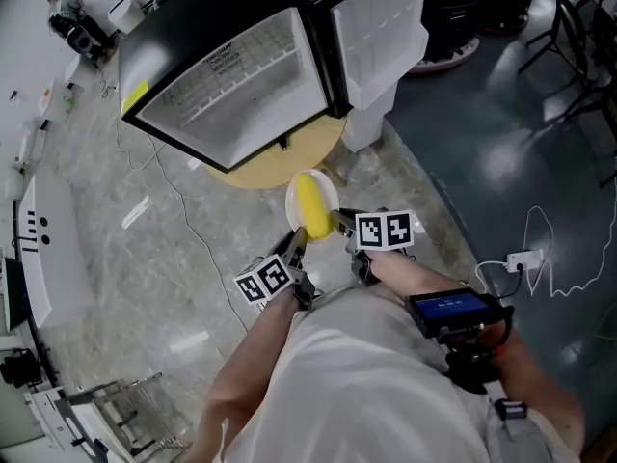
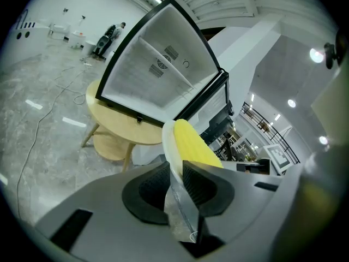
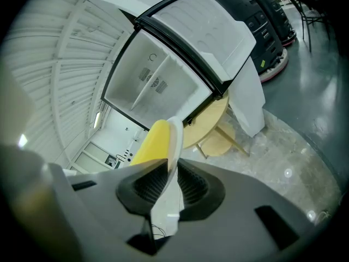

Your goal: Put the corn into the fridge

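A yellow corn cob (image 1: 310, 206) lies on a white plate (image 1: 295, 189), held in the air in front of a small fridge (image 1: 231, 75) whose door (image 1: 381, 27) stands open. My left gripper (image 1: 294, 246) is shut on the plate's left rim and my right gripper (image 1: 340, 224) on its right rim. In the left gripper view the corn (image 2: 193, 143) rises behind the gripper (image 2: 175, 180), which clamps the plate rim (image 2: 169, 143). In the right gripper view the corn (image 3: 150, 143) lies left of the pinched rim (image 3: 174, 138) in the gripper (image 3: 169, 182). The fridge interior (image 2: 158, 70) (image 3: 155, 78) looks bare.
The fridge stands on a round wooden table (image 1: 289, 167) with a lower shelf (image 2: 109, 146). Cables and a power strip (image 1: 521, 258) lie on the stone floor. A dark floor machine (image 3: 262, 21) and a chair (image 1: 569, 46) stand to the right.
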A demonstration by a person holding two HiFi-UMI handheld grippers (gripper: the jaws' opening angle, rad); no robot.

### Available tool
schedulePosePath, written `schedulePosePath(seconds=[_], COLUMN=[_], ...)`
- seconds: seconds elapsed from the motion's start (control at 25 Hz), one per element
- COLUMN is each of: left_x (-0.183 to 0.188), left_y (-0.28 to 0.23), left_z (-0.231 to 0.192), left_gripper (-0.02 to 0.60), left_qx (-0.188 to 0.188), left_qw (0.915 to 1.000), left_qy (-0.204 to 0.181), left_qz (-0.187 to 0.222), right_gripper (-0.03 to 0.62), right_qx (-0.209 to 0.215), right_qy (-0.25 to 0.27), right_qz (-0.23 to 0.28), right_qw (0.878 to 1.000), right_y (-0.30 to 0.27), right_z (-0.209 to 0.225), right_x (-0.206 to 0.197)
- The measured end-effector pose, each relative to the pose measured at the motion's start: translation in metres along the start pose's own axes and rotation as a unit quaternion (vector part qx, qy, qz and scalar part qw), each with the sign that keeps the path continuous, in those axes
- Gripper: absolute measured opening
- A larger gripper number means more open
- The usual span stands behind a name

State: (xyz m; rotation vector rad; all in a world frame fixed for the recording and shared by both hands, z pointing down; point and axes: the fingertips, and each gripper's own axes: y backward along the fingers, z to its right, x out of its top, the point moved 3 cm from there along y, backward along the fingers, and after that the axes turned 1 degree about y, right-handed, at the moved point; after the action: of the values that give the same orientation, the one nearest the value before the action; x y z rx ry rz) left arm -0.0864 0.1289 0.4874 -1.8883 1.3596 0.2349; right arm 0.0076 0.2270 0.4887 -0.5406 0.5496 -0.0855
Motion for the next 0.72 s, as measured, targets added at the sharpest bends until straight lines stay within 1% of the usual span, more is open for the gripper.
schedulePosePath(seconds=[0.32, 0.52, 0.72], left_x=[0.011, 0.022, 0.032], left_y=[-0.011, -0.014, -0.019], left_z=[0.008, 0.0, -0.02], left_gripper=[0.066, 0.066, 0.066], left_qx=[0.021, 0.029, 0.041], left_qw=[0.9993, 0.9987, 0.9983], left_qy=[0.016, 0.023, 0.027], left_qz=[0.027, 0.035, 0.032], right_gripper=[0.06, 0.06, 0.059], right_qx=[0.02, 0.026, 0.022], right_qy=[0.008, 0.01, 0.014], right_qz=[-0.015, -0.025, -0.035], right_qw=[1.0, 0.999, 0.999], right_y=[-0.007, -0.021, -0.042], right_z=[0.005, 0.002, 0.002], right_x=[0.024, 0.031, 0.037])
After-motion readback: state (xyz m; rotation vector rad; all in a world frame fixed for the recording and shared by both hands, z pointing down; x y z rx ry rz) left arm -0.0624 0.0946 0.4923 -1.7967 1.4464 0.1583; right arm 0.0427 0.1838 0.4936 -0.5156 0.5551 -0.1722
